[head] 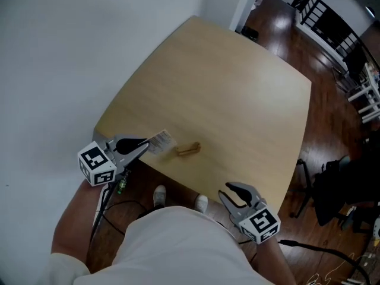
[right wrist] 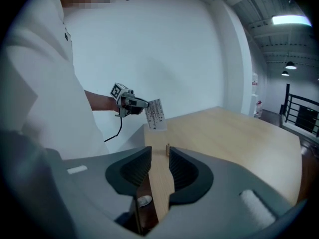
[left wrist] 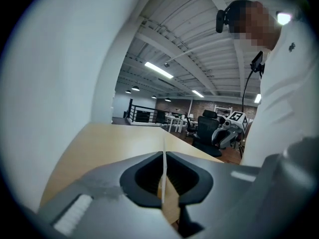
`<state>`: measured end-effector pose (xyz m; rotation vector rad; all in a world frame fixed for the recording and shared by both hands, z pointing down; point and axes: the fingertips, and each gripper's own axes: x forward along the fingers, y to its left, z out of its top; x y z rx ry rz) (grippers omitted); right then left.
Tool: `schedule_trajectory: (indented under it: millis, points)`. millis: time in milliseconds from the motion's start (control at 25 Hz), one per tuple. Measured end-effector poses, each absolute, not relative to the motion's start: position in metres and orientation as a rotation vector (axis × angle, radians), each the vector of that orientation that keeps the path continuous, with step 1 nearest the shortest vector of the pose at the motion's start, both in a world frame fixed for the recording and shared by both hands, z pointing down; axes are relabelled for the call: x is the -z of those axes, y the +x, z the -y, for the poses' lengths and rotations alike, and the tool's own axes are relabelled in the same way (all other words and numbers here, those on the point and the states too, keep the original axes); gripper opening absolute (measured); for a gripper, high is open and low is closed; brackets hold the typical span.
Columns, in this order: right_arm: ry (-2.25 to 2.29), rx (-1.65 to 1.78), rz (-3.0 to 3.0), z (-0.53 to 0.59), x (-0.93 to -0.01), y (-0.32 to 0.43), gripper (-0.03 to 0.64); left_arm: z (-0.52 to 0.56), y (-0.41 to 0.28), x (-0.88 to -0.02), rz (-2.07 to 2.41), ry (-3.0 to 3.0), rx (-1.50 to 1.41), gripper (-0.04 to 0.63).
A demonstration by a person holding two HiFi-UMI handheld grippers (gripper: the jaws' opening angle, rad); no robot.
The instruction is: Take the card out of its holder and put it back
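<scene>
1. Left gripper [left wrist: 164, 158]: grey matte shell. Its black ribbed pads are pressed together on the card [left wrist: 163, 183], which shows edge-on as a thin white line, upright between them.
2. In the head view the card is a small flat white rectangle with dark print. It sticks out past the jaw tips and is held in the air over the table's near left edge.
3. Holder [head: 188, 149]: a small, longish block of light wood. It lies on the table just right of the card, not touching it, near the near edge.
4. Right gripper [right wrist: 159, 156]: same grey shell and black ribbed pads. The jaws are spread to a narrow gap with nothing pinched, and the table edge shows through the gap. It is held off the table's near right edge, well apart from the holder.
5. Table [head: 237, 88]: smooth pale wood-grain top with rounded corners.
6. Floor [head: 279, 34]: dark glossy wood planks.
7. Wall [head: 59, 52]: plain white.
</scene>
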<state>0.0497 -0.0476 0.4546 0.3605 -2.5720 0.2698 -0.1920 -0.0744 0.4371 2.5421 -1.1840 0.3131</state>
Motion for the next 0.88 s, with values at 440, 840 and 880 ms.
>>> schedule_trajectory:
  millis: [440, 840, 880]
  points:
    - [0.658, -0.41, 2.451, 0.052, -0.471, 0.102, 0.117, 0.144, -0.123, -0.483, 0.861, 2.628, -0.451, 0.015]
    - [0.743, -0.452, 2.424, 0.045, -0.475, 0.118, 0.118, 0.164, -0.115, -0.506, 0.813, 2.618, -0.499, 0.015]
    - [0.748, -0.455, 2.423, 0.044, -0.476, 0.118, 0.118, 0.166, -0.114, -0.506, 0.814, 2.618, -0.5, 0.015]
